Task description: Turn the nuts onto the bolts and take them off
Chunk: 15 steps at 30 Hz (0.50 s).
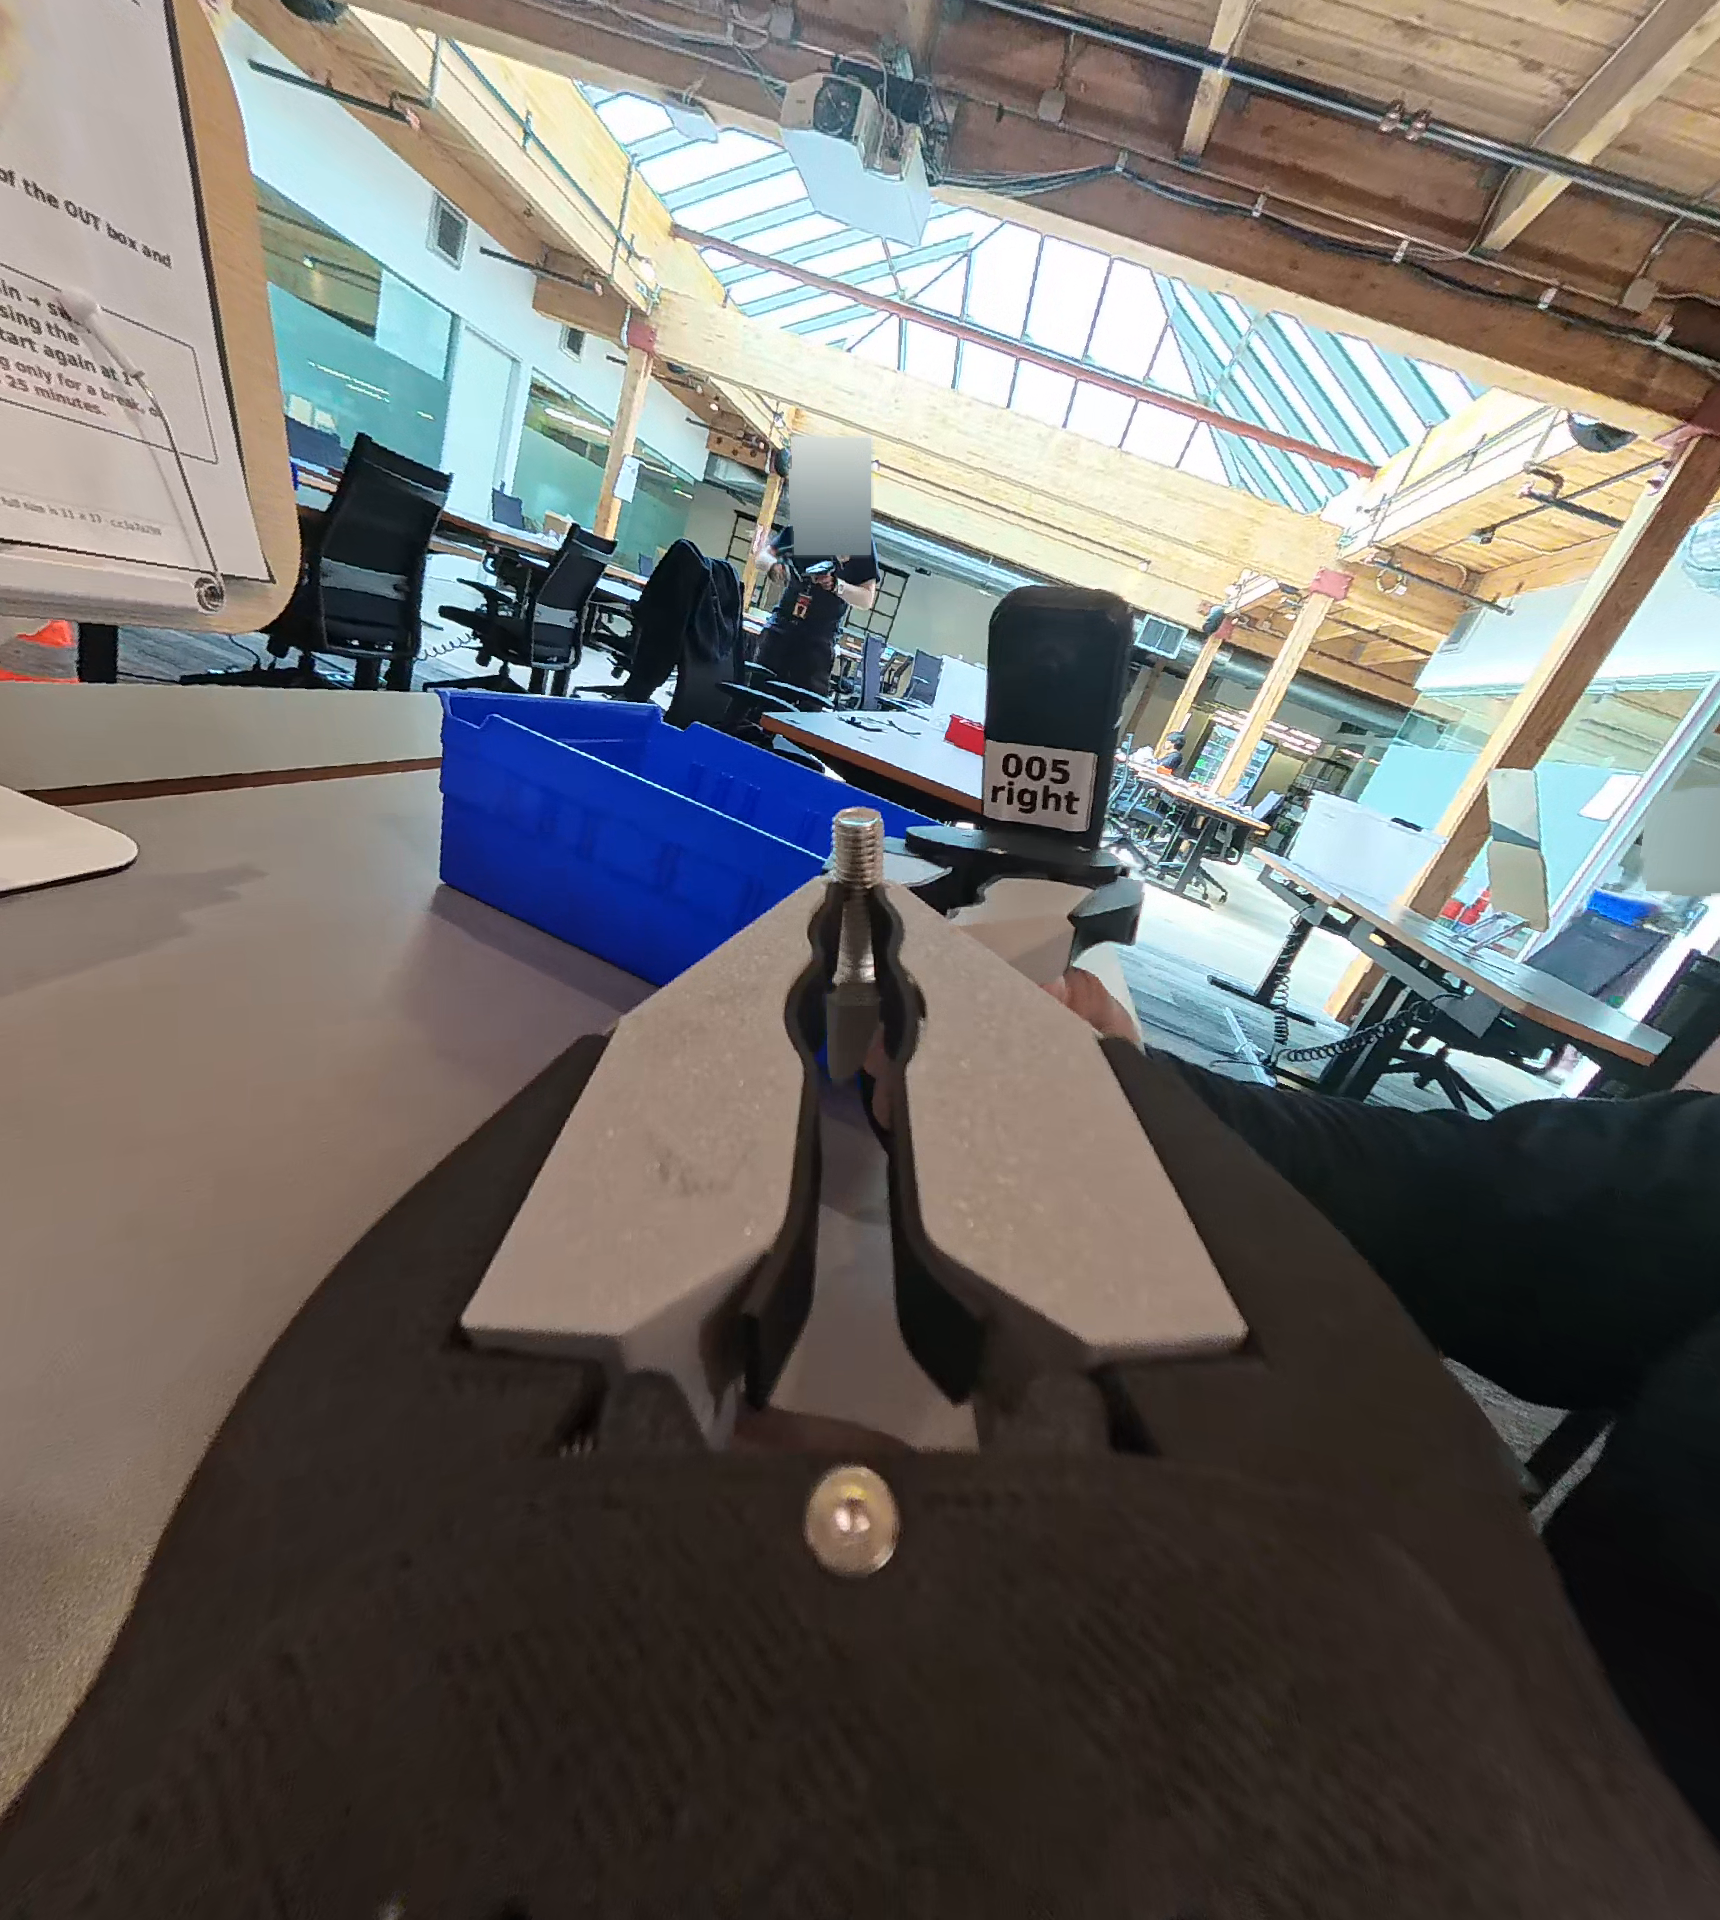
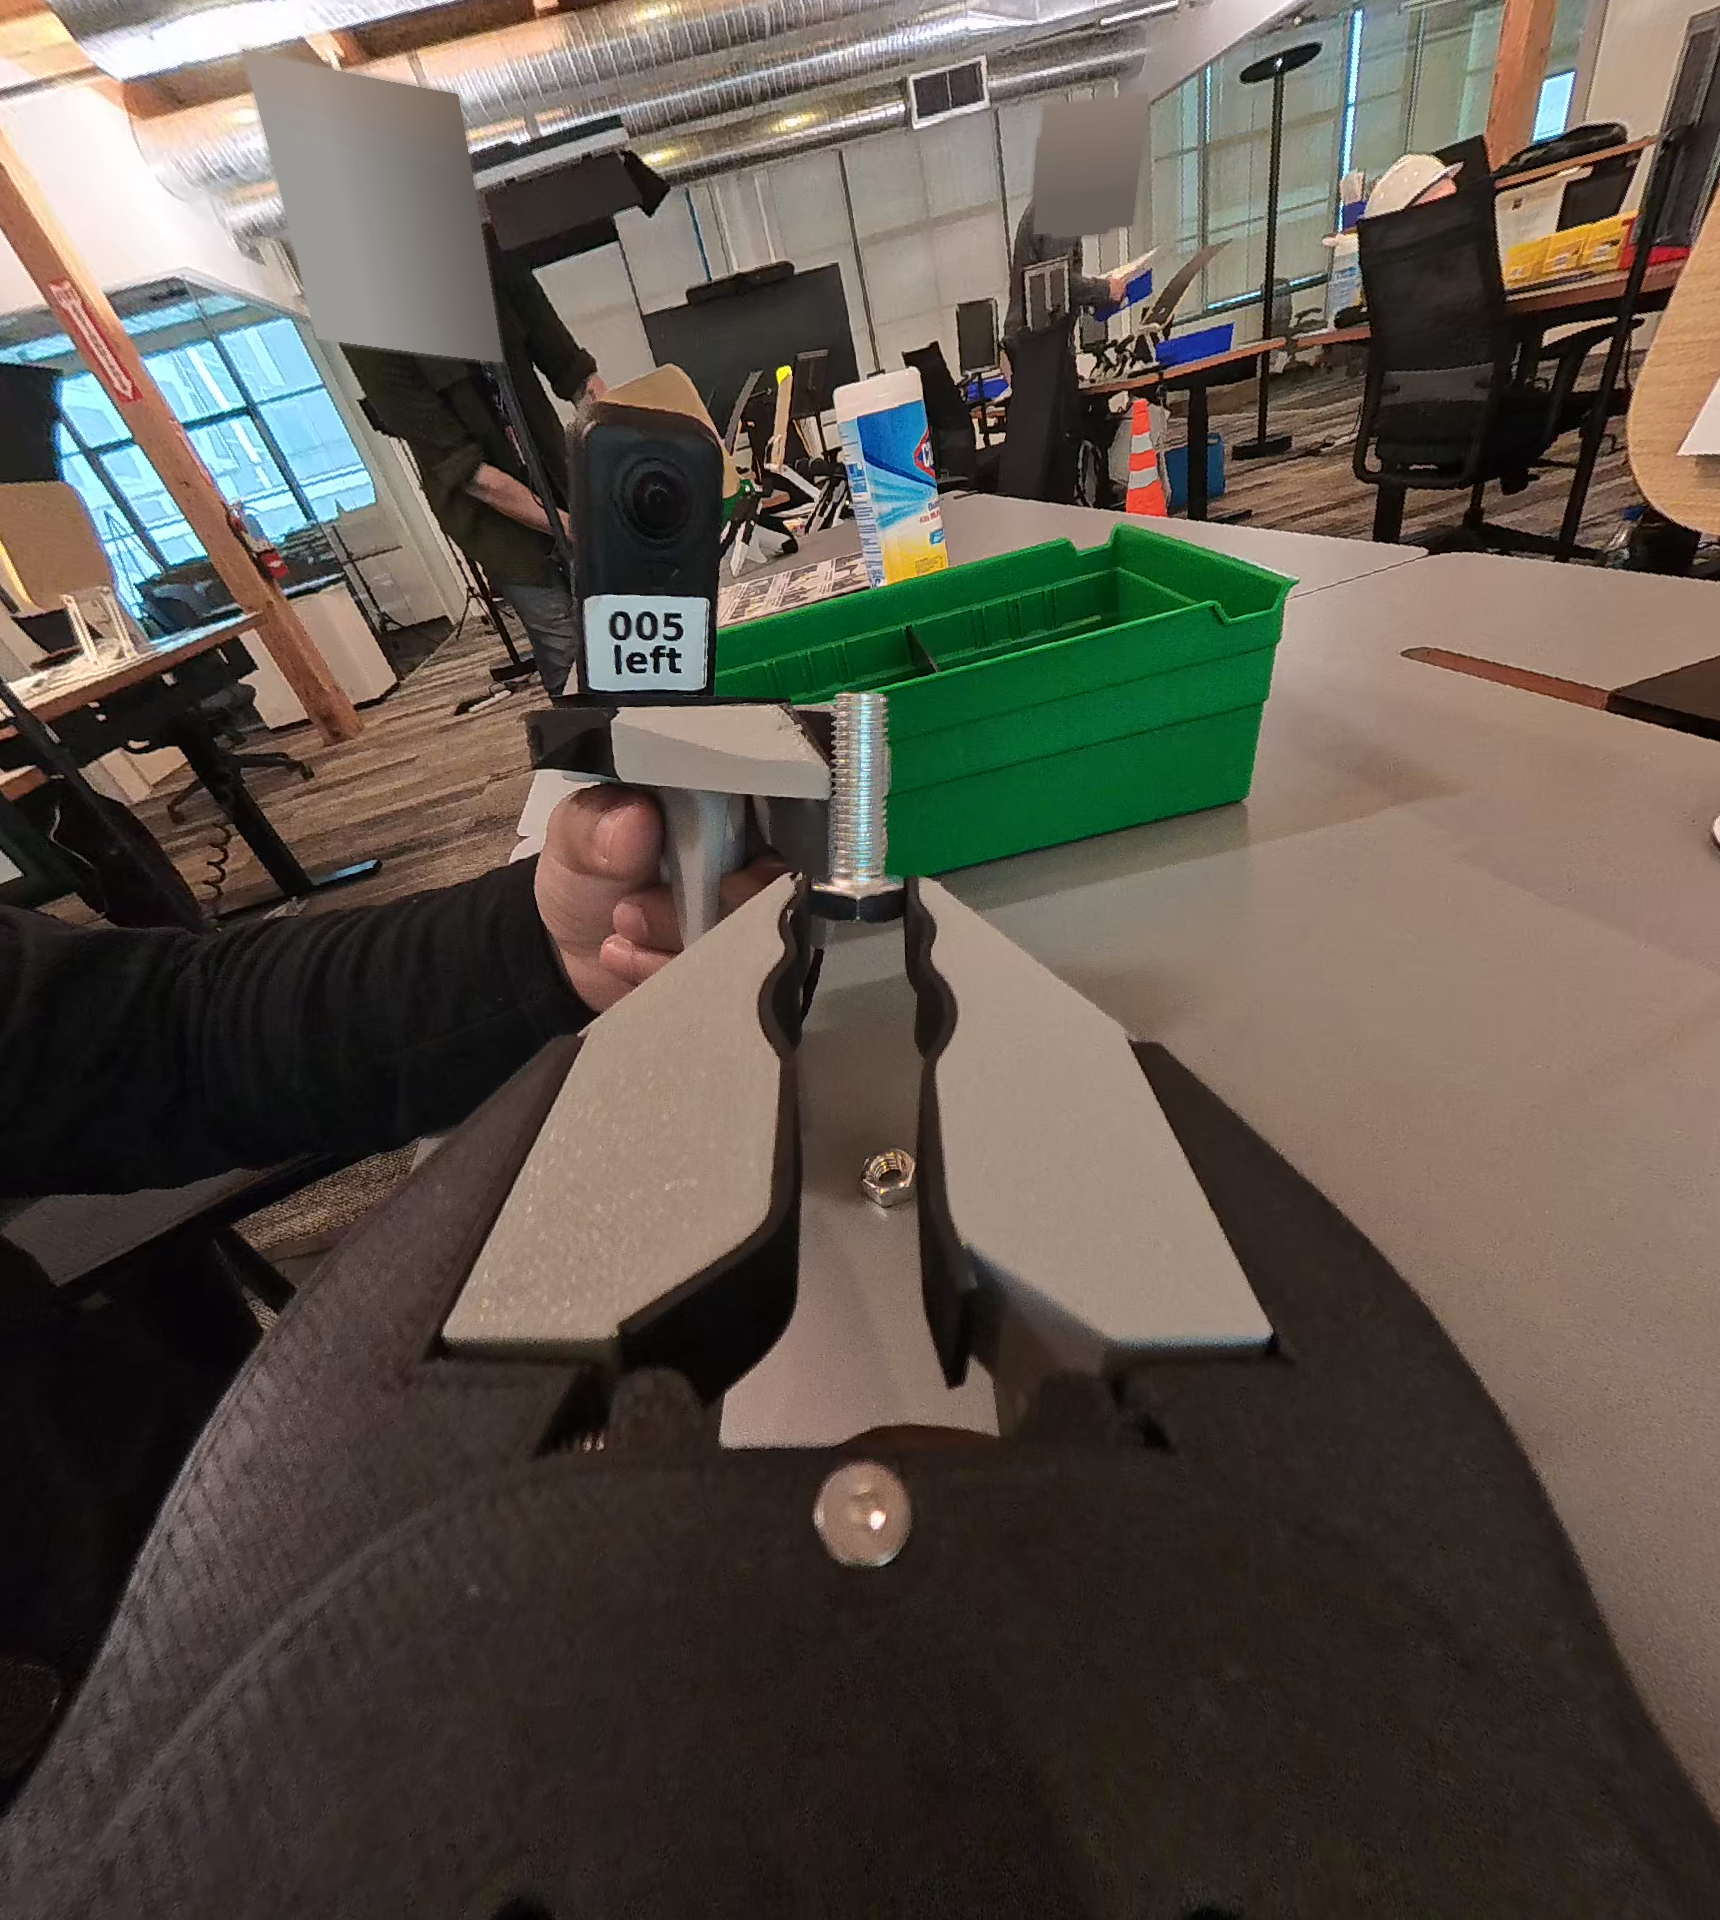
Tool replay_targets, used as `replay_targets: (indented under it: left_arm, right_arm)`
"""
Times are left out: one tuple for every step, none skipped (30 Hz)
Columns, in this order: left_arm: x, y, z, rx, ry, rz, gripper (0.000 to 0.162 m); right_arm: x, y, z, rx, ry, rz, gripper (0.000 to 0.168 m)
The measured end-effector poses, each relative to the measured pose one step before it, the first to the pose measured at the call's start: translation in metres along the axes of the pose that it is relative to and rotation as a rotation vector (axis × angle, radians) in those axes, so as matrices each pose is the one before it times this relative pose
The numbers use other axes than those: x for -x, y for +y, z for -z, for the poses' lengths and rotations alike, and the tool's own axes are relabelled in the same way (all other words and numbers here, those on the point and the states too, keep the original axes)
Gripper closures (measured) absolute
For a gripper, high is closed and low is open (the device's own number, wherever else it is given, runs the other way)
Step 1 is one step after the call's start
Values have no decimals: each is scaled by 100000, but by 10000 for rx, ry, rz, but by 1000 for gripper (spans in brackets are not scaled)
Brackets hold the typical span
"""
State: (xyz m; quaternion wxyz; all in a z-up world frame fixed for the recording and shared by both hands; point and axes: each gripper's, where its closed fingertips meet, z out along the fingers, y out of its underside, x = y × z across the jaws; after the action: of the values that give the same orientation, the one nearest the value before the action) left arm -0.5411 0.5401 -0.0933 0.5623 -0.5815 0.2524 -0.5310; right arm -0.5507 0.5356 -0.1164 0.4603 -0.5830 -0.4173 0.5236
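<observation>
Left gripper (image 1: 856, 914) with grey wedge-shaped fingers on a black body, clamped on a silver steel bolt (image 1: 857, 914) with a hexagonal head. Bolt upright, threaded tip up, bare of any nut, thread bright and evenly cut, smooth neck just above the head; shaft pinched between the wavy black pads, tip poking clear above the fingertips.

Same bolt (image 2: 861, 800) from the right wrist view: shiny zinc finish, head at the bottom, held out over the near edge of the flat grey table (image 2: 1458, 1039) by the left gripper (image 2: 814, 758), itself gripped by a hand (image 2: 607, 904) in a black sleeve.

Right gripper (image 2: 856, 914) parted, grasping nothing, fingertips either side of the bolt head; whether touching it, cannot tell.

Small silver hexagonal nut (image 2: 888, 1177) lying flat on the table near the front edge, seen through the gap between the right fingers (image 2: 1043, 1143), apart from the bolt.

Green plastic bin (image 2: 1095, 748) with dividers behind the bolt, farther in on the table. Blue plastic bin (image 1: 607, 831) beyond the left gripper, toward the far edge.
</observation>
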Motion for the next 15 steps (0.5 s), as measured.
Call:
replay_targets:
  left_arm:
    - [6,34,-1,25,-36,-91,159]
    - [-59,60,-10,40,-18,-125,159]
    - [-38,94,-41,63,-28,-116,157]
    - [-8,81,-32,46,-32,-86,156]
    - [-36,98,-47,65,-4,-43,155]
    - [-64,172,-64,99,32,-12,152]
    - [-58,194,-86,112,25,-9,148]
    - [-37,173,-83,99,1,-46,147]
    - [-14,113,-59,59,-35,-87,148]
    - [60,33,-28,11,-95,-118,152]
    - [-6,-20,24,-10,-35,-127,154]
    - [-83,10,6,22,39,-66,154]
    - [-75,2,17,22,43,-50,155]
    - [-18,68,5,59,-2,-92,155]
    - [53,195,-20,142,-61,-152,154]
  right_arm:
    - [3,54,-28,21,-12,-10,154]
    - [15,52,-19,21,-24,-21,154]
    - [33,36,-27,8,-30,-20,154]
    - [8,37,-21,14,-11,-4,154]
    - [12,24,-8,17,-11,7,154]
    - [31,12,-14,9,-20,-2,154]
    - [32,2,1,0,-15,-2,154]
    - [21,20,-15,8,-17,2,154]
    - [27,39,-15,21,-18,-1,154]
    - [103,47,-26,18,-66,-2,154]
    - [112,25,-32,10,-71,-4,154]
    - [77,24,-28,14,-42,6,153]
    - [87,67,-66,35,-58,-8,153]
    - [48,105,-78,40,-61,-57,153]
    - [-5,202,-100,90,-66,-140,153]
